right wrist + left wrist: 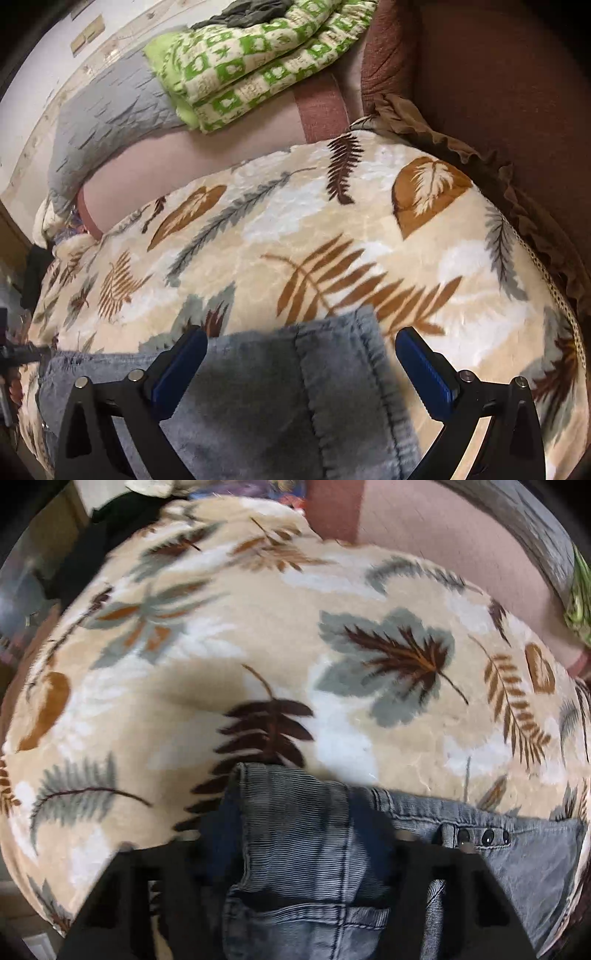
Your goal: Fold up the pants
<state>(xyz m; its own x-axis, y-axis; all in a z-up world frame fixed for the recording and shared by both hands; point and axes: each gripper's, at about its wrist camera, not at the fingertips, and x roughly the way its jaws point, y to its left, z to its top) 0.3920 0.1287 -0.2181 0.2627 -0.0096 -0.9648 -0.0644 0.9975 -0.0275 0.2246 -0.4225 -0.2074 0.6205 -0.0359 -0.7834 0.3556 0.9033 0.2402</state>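
Grey-blue denim pants (pixel 306 849) lie on a beige leaf-print blanket (pixel 258 646). In the left wrist view my left gripper (pixel 299 853) is open, its black fingers on either side of a raised fold of the waist end, with the studded waistband (pixel 484 836) to the right. In the right wrist view my right gripper (pixel 301 347) is open, its blue pads (pixel 424 365) wide apart over the hemmed leg end (pixel 332 369) of the pants. The blanket shows there too (pixel 332 229).
A folded green and cream quilt (pixel 258 59) and a grey quilted cover (pixel 110 110) lie at the back on a pink sheet (pixel 177 155). A brown frilled cushion (pixel 480 92) is at the right. Dark clothing (pixel 110 528) lies at the blanket's far left.
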